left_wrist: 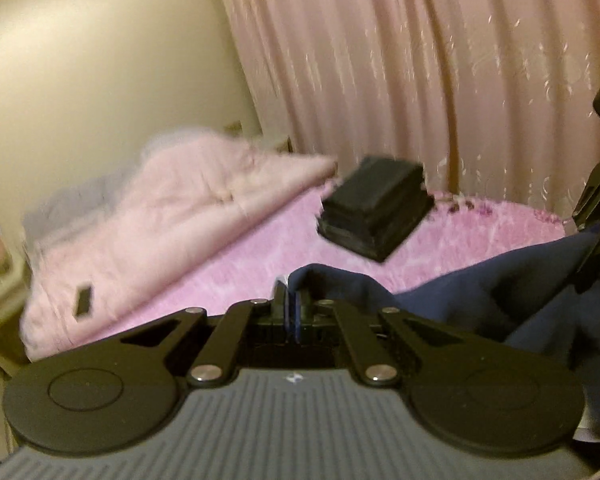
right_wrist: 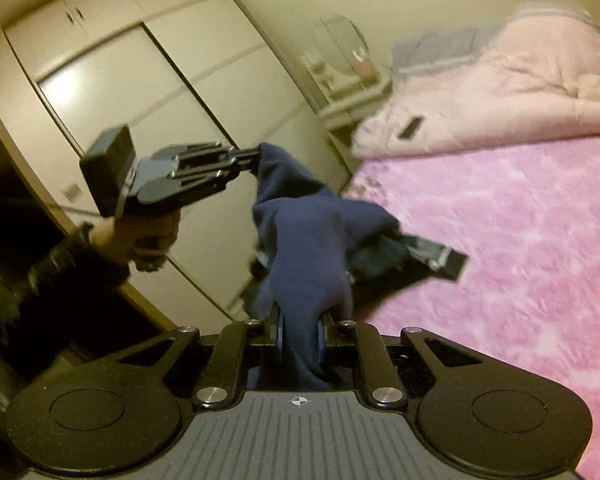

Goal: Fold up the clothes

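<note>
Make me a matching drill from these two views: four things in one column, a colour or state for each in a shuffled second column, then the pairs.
Column one:
1. soft navy garment
2. fluffy bed cover
3. puffy folded quilt
4. stack of dark folded clothes

Column two:
A. pale pink, heaped at the bed's far end
B. pinched in the left claw and the right claw
C. bright pink, spread flat
D. resting on the bed cover

Pairs: 1-B, 2-C, 3-A, 4-D
</note>
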The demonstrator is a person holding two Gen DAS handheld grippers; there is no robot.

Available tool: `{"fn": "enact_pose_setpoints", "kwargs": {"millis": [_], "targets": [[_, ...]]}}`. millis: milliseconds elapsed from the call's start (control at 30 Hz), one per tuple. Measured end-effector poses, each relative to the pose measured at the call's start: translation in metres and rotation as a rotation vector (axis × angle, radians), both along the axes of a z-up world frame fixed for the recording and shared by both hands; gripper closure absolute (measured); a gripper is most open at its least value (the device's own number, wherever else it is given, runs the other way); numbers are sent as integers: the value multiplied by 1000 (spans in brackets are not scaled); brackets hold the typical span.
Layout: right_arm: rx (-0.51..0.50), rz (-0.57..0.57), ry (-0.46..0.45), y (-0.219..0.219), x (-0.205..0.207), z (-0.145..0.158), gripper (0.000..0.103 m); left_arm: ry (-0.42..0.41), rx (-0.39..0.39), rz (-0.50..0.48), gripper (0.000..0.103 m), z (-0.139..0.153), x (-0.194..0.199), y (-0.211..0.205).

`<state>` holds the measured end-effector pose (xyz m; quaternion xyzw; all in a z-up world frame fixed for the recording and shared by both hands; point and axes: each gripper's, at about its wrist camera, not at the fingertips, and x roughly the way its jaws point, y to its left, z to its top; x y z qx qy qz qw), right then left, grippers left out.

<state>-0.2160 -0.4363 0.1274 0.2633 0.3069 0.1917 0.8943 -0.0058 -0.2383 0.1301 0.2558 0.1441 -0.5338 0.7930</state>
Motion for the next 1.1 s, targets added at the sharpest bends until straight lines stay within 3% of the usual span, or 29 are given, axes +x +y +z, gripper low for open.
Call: {"fn": "enact_pose_setpoints", "kwargs": {"millis": [67, 200, 233, 300, 367, 467, 633, 800, 867, 967, 1100], "targets": [[39, -39, 18, -25, 16, 9, 90, -43, -22, -1, 103, 28, -5, 20], [38, -124, 115, -100, 66, -14, 89, -39, -10, 14, 102, 46, 14, -4], [-7, -145, 146, -120, 85, -29, 86, -31, 3, 32, 101, 38, 23, -19], [-110, -203, 208, -162, 127, -67, 33, 5, 34, 91, 95, 14, 47, -51], [-203, -263, 256, -199, 161, -111, 28, 80, 71, 179, 58, -28, 80, -85], [-315, -264, 296, -234, 197, -173, 28, 205, 145, 295, 57, -102, 121, -123], [-413, -45, 277, -199, 194, -246, 28, 354, 321, 411, 57, -226, 143, -147], [-582, 293, 257, -108, 191, -314, 29, 344, 472, 334, 57, -288, 116, -131], [-625, 374, 233, -79, 193, -337, 29, 340, 532, 303, 54, -312, 106, -125], [-701, 450, 238, -44, 203, -372, 48, 349, 526, 262, 50, -331, 114, -121], [-770, 540, 337, -17, 223, -414, 49, 361, 517, 208, 50, -356, 125, -116]]}}
